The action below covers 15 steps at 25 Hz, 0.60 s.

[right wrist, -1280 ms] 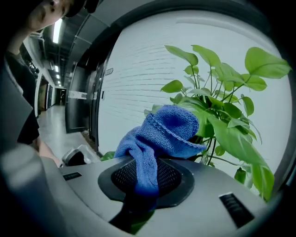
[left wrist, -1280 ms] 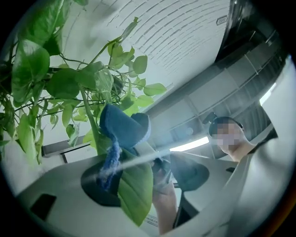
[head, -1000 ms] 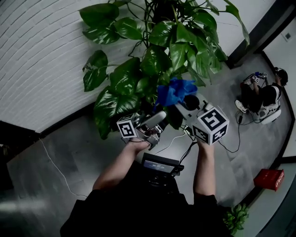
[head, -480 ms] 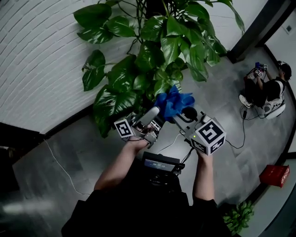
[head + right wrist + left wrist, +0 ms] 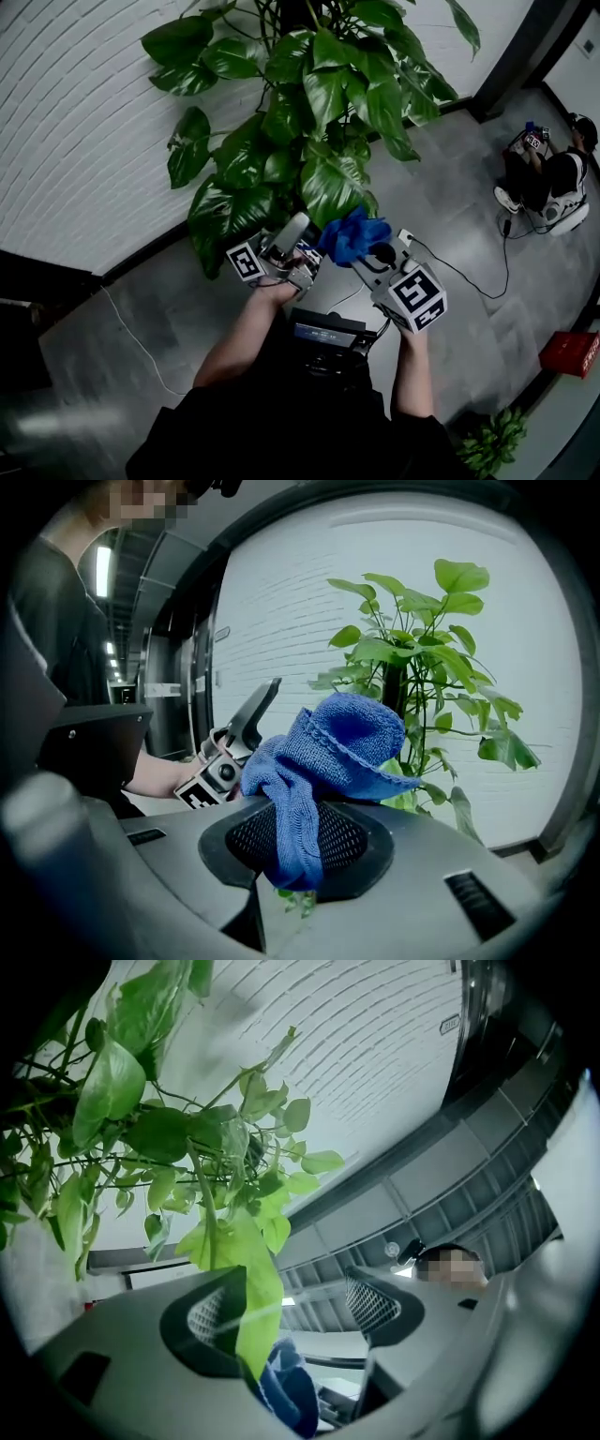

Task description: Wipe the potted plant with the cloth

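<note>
cloth [image 5: 354, 234]: blue, bunched, just under the lowest front leaves, right beside my left tongs [image 5: 295, 1312].
right tongs [image 5: 298, 841]: closed on the cloth; one fold hangs down over the pad.
potted plant [image 5: 319, 103]: broad green leaves, standing against the white brick wall [image 5: 84, 122]; I can't see the pot.
left tongs: apart, angled upward; one pale leaf [image 5: 246, 1288] hangs between them, close to one pad.
surroundings: grey floor [image 5: 141, 309]; a seated person [image 5: 553, 178] well off to the right.
</note>
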{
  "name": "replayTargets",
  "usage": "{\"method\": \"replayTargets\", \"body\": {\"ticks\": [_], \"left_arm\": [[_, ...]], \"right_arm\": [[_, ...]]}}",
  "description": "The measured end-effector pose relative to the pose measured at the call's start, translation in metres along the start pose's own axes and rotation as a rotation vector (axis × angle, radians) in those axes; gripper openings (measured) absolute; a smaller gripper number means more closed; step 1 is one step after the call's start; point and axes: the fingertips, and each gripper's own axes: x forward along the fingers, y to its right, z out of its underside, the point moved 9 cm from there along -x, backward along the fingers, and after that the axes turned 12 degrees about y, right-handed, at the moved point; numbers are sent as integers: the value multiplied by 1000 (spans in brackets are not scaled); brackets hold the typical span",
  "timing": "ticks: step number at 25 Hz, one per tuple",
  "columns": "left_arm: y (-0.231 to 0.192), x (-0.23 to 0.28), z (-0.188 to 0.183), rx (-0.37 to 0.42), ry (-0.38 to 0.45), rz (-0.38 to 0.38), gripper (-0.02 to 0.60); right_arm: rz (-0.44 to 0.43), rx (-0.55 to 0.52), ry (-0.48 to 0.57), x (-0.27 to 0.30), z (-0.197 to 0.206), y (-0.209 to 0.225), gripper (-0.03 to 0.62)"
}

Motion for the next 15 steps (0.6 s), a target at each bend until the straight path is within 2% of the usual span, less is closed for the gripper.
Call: {"method": "replayTargets", "body": {"ticks": [5, 9, 12, 15], "left_arm": [[-3, 1, 6, 15, 18, -11, 337], [-3, 0, 12, 68, -1, -26, 337], [-1, -11, 21, 137, -41, -79, 337], [0, -31, 29, 193, -61, -151, 337]], "right_arm": [[-1, 12, -37, -11, 21, 1, 107], [-7, 37, -74, -26, 46, 4, 109], [-13, 98, -80, -49, 66, 6, 108], [-21, 205, -6, -74, 79, 16, 108]]}}
